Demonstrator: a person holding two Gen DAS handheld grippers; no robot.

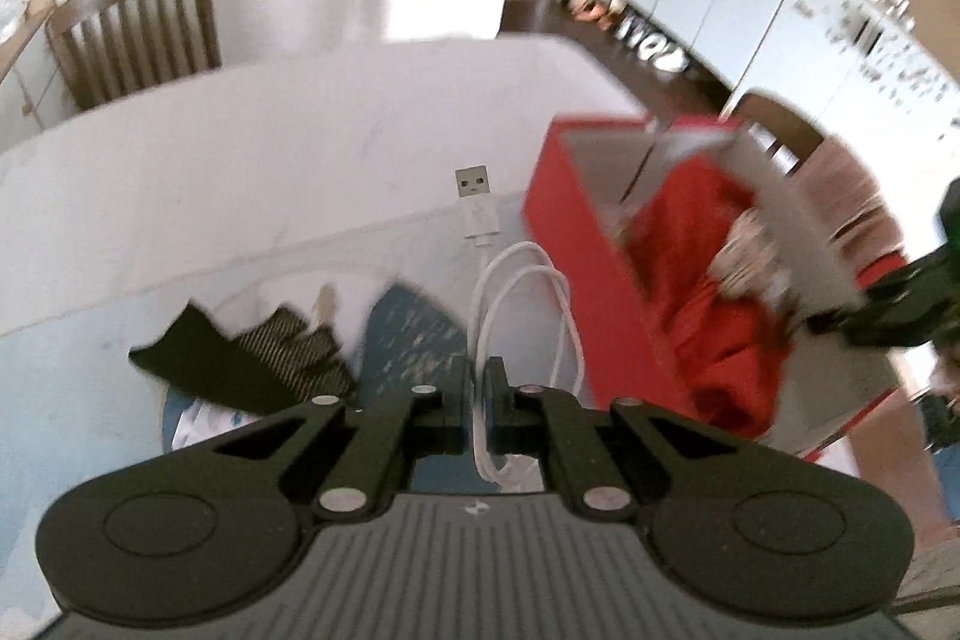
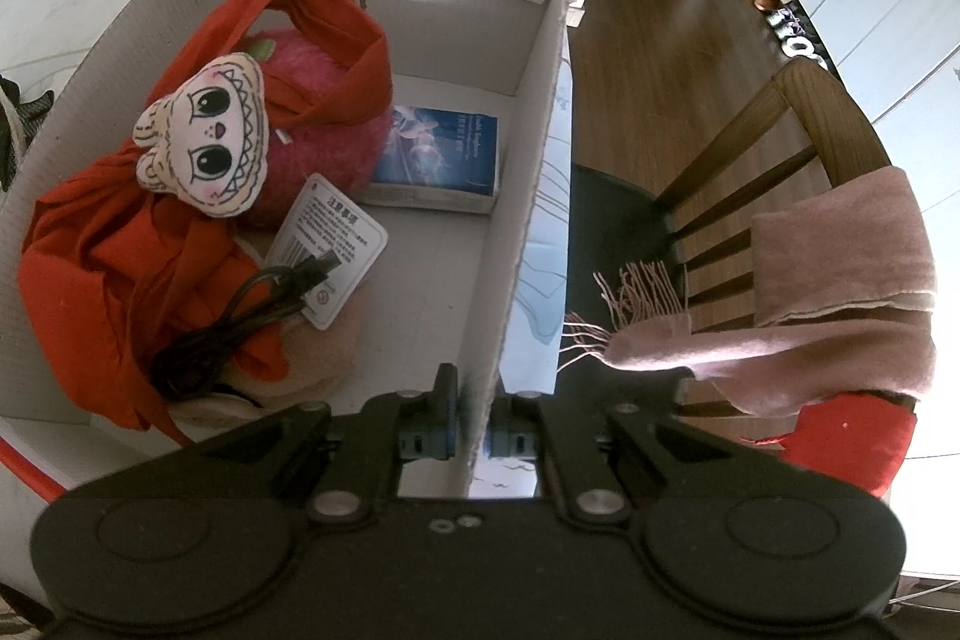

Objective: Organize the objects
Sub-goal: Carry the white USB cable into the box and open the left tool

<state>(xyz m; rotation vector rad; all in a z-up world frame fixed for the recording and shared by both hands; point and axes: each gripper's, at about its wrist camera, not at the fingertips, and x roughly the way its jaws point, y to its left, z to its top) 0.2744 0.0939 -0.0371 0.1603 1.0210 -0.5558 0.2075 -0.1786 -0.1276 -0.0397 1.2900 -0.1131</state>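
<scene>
My left gripper (image 1: 479,376) is shut on a coiled white USB cable (image 1: 528,292), held above the table with its plug (image 1: 474,187) pointing away. To its right stands the red cardboard box (image 1: 576,274). My right gripper (image 2: 474,400) is shut on the box's right wall (image 2: 528,196). Inside the box lie a red cloth (image 2: 120,244), a pink plush toy with a cartoon face (image 2: 210,136), a black cable (image 2: 240,316), a white tag (image 2: 336,244) and a blue book (image 2: 444,154).
A white table (image 1: 240,160) carries a dark patterned cloth (image 1: 252,358) and a blue item (image 1: 408,340). A wooden chair (image 1: 138,28) stands beyond the table. Another chair (image 2: 780,148) with a pink scarf (image 2: 840,292) stands right of the box.
</scene>
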